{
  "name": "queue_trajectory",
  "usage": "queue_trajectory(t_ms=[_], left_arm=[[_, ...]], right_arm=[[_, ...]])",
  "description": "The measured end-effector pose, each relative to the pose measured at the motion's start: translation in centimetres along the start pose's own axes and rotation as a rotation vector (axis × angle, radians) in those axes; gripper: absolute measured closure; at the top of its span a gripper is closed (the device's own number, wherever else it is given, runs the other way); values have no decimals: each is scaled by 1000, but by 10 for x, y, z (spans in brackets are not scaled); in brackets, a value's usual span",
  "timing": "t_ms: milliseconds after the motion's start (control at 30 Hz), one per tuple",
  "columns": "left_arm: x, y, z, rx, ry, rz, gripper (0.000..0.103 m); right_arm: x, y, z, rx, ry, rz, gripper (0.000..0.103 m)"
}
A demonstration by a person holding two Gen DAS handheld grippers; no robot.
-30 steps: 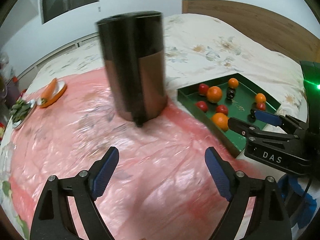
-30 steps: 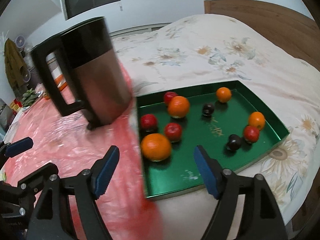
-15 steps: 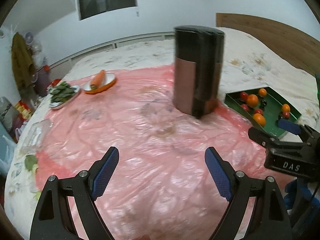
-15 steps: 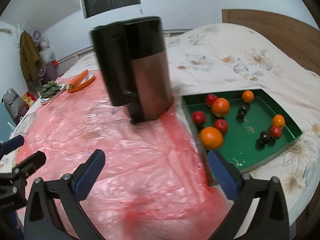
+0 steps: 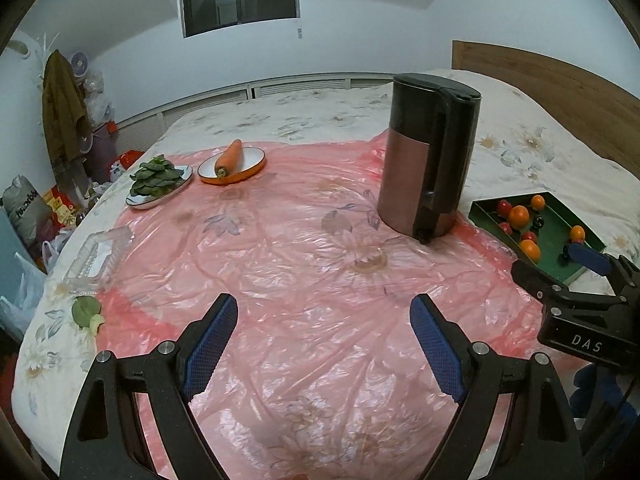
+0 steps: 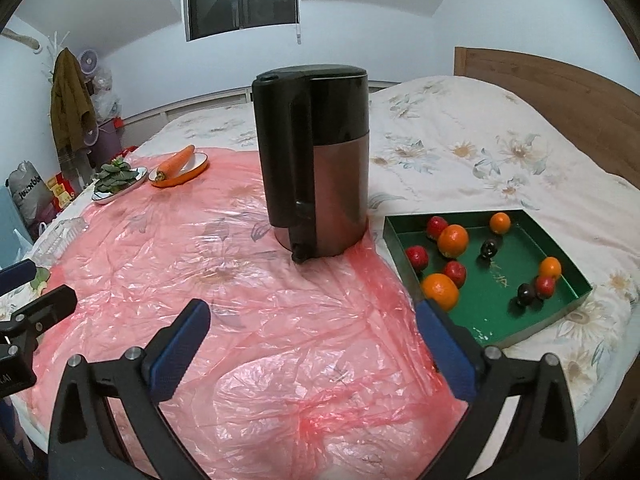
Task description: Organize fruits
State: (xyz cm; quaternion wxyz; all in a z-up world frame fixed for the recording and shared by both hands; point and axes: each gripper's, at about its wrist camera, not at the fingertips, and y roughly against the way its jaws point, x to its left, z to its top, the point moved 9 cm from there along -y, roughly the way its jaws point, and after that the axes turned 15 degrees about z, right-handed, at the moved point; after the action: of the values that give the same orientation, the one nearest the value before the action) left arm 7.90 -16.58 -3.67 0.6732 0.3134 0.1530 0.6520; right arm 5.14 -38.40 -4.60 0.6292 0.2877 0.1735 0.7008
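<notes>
Four oranges (image 6: 453, 241), four red fruits (image 6: 455, 273), two dark (image 6: 489, 247) in tray (image 6: 562, 308); both tools (image 5: 323, 334) (image 6: 313, 336) agape, empty.

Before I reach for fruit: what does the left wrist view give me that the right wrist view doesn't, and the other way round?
Only the left wrist view: the clear plastic container in full and a loose green leaf at the sheet's edge.

Only the right wrist view: the whole green tray, every fruit unobstructed, including the large orange nearest the right gripper.

Both: the kettle, the carrot dish, the greens plate, the pink sheet, and open, empty jaws on the left gripper too.
</notes>
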Motion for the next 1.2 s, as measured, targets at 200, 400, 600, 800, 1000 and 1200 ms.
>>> queue_trajectory(t_ms=[200, 400, 600, 800, 1000, 1200], left_arm=[[14, -6, -3, 12, 14, 6, 19], [28, -14, -5, 26, 30, 11, 19], [37, -19, -7, 33, 32, 18, 18], [42, -21, -7, 33, 34, 16, 11], [43, -25, -6, 36, 33, 14, 11], [43, -29, -8, 45, 35, 12, 11]], right_arm=[[1, -1, -1, 19, 8, -21, 0], [-2, -2, 1, 23, -5, -42, 0], [-8, -6, -3, 28, -34, -50, 0], [-14, -8, -5, 32, -46, -63, 0], [-23, -7, -6, 31, -61, -76, 0], [-27, -9, -9, 38, -67, -81, 0]])
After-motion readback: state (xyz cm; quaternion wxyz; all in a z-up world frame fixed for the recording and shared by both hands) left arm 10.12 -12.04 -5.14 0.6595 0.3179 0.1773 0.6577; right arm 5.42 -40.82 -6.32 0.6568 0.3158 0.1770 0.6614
